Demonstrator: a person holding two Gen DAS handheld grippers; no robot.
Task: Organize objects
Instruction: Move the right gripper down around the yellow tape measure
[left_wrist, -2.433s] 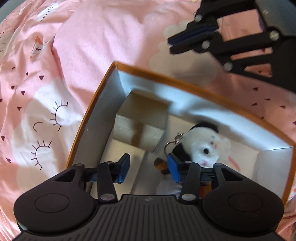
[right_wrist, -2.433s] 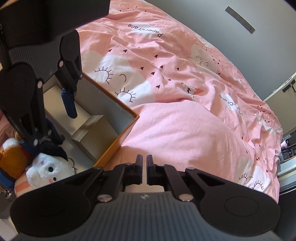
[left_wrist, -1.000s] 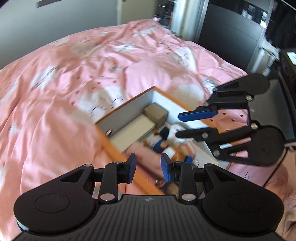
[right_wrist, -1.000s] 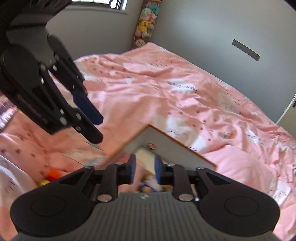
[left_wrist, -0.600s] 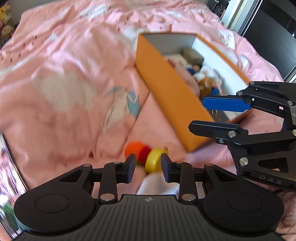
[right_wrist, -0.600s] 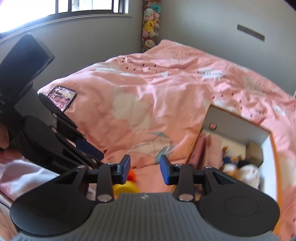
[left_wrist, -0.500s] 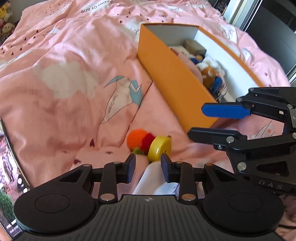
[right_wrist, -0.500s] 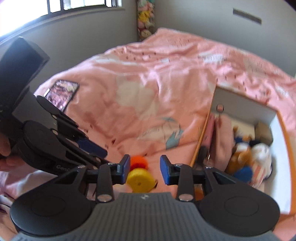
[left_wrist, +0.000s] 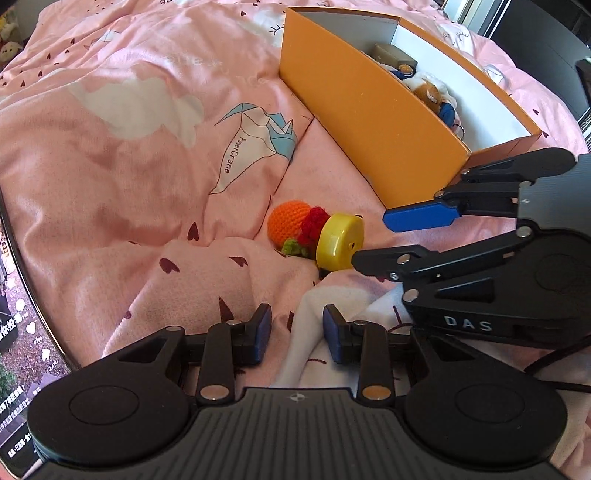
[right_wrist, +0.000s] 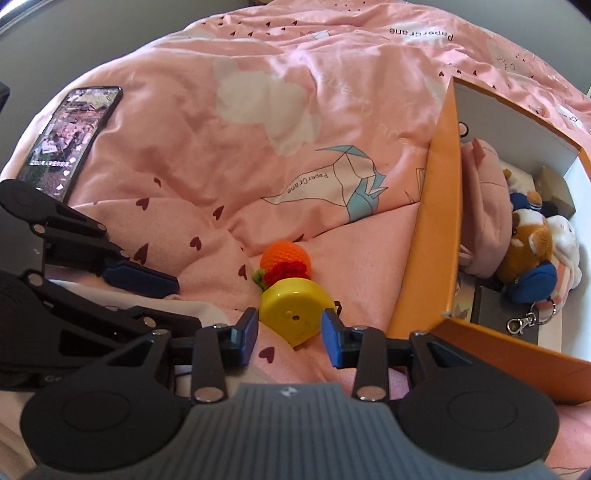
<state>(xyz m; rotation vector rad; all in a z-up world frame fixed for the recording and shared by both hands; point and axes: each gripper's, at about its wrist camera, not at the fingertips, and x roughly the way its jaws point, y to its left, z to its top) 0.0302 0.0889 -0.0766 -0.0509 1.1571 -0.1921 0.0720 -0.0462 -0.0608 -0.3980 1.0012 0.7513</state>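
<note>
right gripper (right_wrist: 290, 338) sits part open around the yellow disc (right_wrist: 293, 314) so it can grab it for the box (right_wrist: 436, 236), left gripper (left_wrist: 297, 334) is opening, empty

A lit phone (right_wrist: 70, 138) lies on the pink duvet (right_wrist: 295, 92).

Bedroom of a home, shown by a bed under a pink duvet (right_wrist: 258, 122) printed with clouds, hearts and paper cranes. Further marked by a phone (right_wrist: 70, 140) left on the bedding and plush toys (right_wrist: 535, 240) stored in an orange box (left_wrist: 369, 110).
</note>
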